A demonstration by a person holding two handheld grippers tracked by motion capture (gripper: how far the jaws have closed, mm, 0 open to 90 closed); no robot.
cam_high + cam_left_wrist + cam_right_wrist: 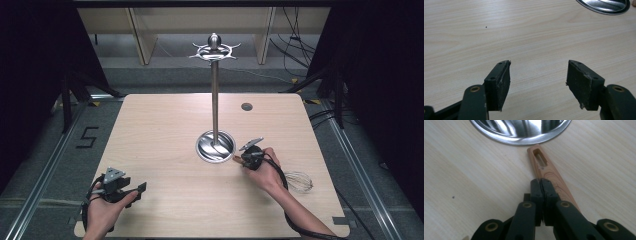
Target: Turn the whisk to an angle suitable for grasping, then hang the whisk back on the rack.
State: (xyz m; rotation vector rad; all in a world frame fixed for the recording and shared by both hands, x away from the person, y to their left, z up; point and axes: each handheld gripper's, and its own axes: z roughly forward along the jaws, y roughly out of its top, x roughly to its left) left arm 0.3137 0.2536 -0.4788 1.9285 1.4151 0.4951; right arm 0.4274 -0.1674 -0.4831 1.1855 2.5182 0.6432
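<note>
Trouble brewing right of the stand base [215, 146]: sitting with right tongs [541, 180] pressed together over, not pinching, the wooden handle [541, 163] of the whisk [298, 181] lying flat on the tabletop [165, 150], risking skating off and shoving it against that base, while holding left tongs [539, 67] spread, near left.

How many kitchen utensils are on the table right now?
1: a whisk lying on the table by the person's right wrist, its wooden handle reaching toward the stand's round steel base under the shut right gripper. Others may be hidden.
</note>
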